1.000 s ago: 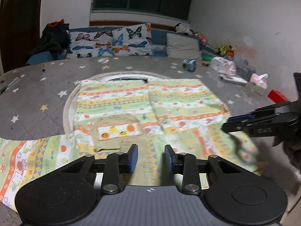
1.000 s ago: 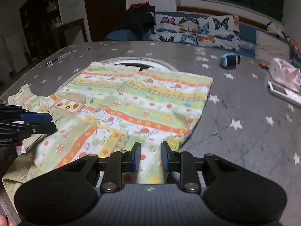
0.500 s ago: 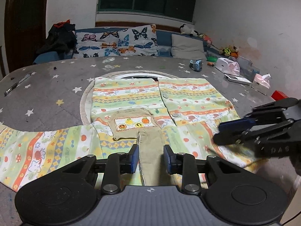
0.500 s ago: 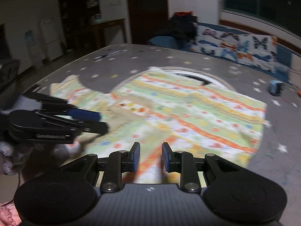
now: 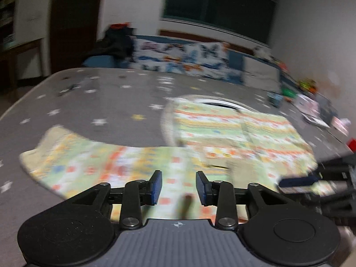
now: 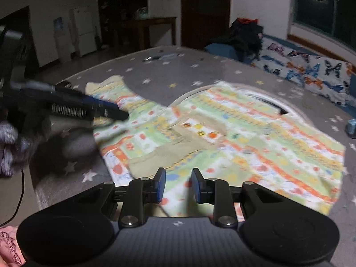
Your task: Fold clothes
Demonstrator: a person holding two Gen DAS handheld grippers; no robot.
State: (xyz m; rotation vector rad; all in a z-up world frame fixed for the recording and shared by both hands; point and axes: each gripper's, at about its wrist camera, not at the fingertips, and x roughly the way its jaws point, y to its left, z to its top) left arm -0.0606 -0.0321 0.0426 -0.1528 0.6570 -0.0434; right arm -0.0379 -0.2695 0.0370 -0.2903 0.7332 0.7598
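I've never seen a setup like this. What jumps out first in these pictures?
A bright striped child's shirt with cartoon prints lies spread flat on a grey star-patterned cover, one sleeve stretched out to the side. Over its near edge hover two black grippers with blue pads: the right gripper with its jaws apart and empty, and the left gripper likewise. At the back, butterfly-print pillows line the wall.

Pastel striped cartoon-print shirt [image 6: 233, 138], flat on the grey star-print surface, 1 sleeve [image 5: 73, 158] spread sideways
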